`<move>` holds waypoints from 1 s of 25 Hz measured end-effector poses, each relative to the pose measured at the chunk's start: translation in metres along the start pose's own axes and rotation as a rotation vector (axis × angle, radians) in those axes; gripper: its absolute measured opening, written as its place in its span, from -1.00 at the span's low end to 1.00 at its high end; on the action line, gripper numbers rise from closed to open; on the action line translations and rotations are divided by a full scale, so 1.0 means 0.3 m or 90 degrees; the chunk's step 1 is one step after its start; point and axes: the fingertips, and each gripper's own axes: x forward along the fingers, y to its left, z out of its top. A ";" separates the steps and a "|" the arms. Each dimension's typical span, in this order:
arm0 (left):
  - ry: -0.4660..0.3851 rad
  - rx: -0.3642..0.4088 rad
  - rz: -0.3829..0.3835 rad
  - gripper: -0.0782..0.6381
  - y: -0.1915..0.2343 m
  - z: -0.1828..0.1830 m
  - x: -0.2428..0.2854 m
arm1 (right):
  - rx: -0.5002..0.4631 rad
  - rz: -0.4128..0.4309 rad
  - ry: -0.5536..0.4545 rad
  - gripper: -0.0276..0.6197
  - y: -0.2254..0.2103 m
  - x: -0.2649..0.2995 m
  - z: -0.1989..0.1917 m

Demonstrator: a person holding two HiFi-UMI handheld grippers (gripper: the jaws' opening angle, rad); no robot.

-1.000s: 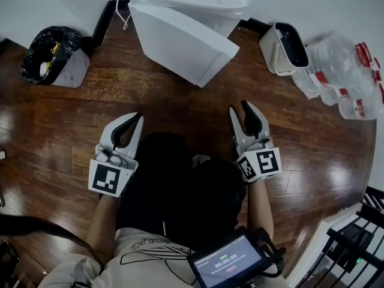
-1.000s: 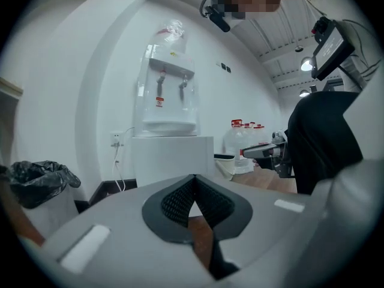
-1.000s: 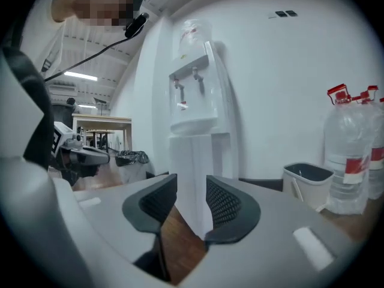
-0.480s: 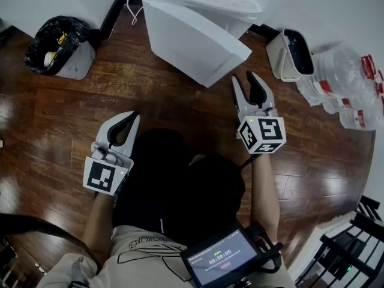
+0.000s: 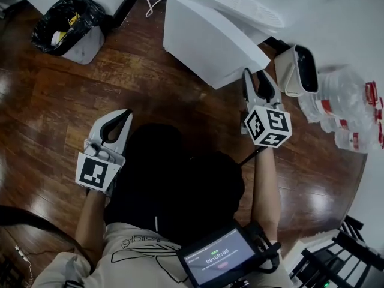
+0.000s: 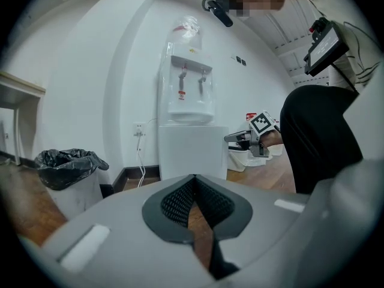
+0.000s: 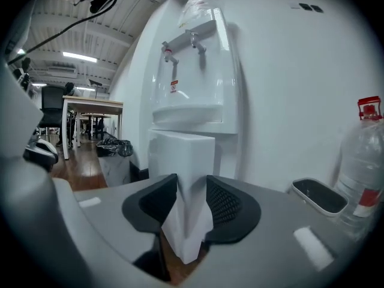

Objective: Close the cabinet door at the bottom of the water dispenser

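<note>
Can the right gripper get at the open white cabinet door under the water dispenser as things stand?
Probably yes. The right gripper sits at the free edge of the white cabinet door, which shows between its closing jaws, pads not yet pressing. Nothing blocks the way.

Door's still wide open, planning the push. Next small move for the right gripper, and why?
Probably ease the right gripper forward against the cabinet door and push it toward the water dispenser: the door stands swung out, its near edge shows in the gap between the closing jaws, not gripped.
</note>
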 end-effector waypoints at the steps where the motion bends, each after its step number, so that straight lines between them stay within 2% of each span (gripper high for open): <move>1: 0.000 0.001 0.003 -0.73 0.006 -0.004 -0.005 | 0.001 -0.002 -0.003 -0.43 -0.004 0.001 -0.001; 6: -0.012 -0.005 0.037 -0.73 0.041 0.006 -0.033 | -0.009 -0.013 -0.018 -0.47 -0.041 0.020 0.001; 16: 0.001 0.001 0.055 -0.73 0.051 -0.008 -0.045 | 0.027 -0.103 0.054 -0.57 -0.231 0.225 0.058; 20: 0.013 0.007 0.056 -0.73 0.054 -0.030 -0.037 | 0.035 -0.117 0.026 -0.59 -0.245 0.218 0.071; 21: 0.014 0.006 0.054 -0.73 0.054 -0.033 -0.034 | 0.052 -0.114 0.016 -0.67 -0.240 0.201 0.063; 22: 0.014 0.003 0.054 -0.73 0.056 -0.032 -0.029 | 0.084 -0.092 0.011 -0.91 -0.218 0.180 0.051; 25: 0.002 -0.030 0.046 -0.73 0.056 -0.016 -0.006 | 0.211 0.090 0.034 -0.91 -0.020 0.106 -0.018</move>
